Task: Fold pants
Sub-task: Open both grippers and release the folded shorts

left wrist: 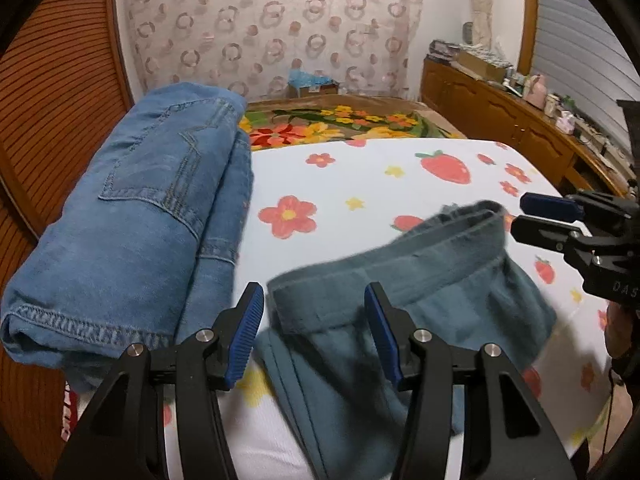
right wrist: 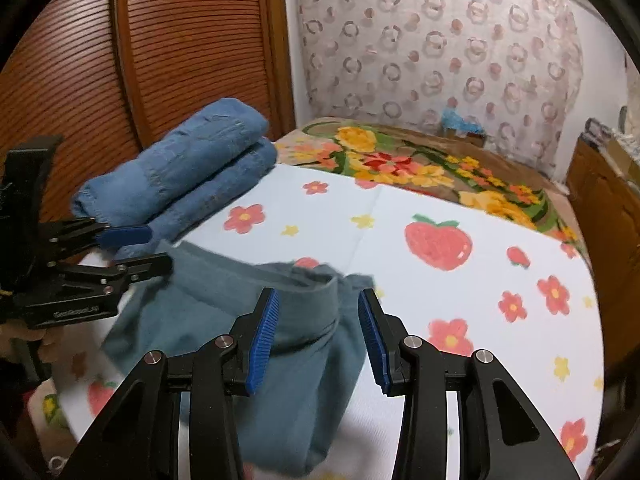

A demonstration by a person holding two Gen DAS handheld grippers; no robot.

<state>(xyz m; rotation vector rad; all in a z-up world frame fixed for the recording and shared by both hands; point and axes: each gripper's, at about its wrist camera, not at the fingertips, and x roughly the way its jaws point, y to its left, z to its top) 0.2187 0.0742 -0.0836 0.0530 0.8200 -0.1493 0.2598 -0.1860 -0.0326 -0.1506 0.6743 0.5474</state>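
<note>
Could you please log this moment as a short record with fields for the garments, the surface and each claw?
garment in work: teal pants, waistband end raised and slightly blurred, lying on the sheet
finished garment: folded blue jeans, at the left edge by the slatted wooden door
surface: white strawberry-and-flower sheet over a floral blanket
left claw: open, waistband between its fingers
right claw: open, over the other waistband end
</note>
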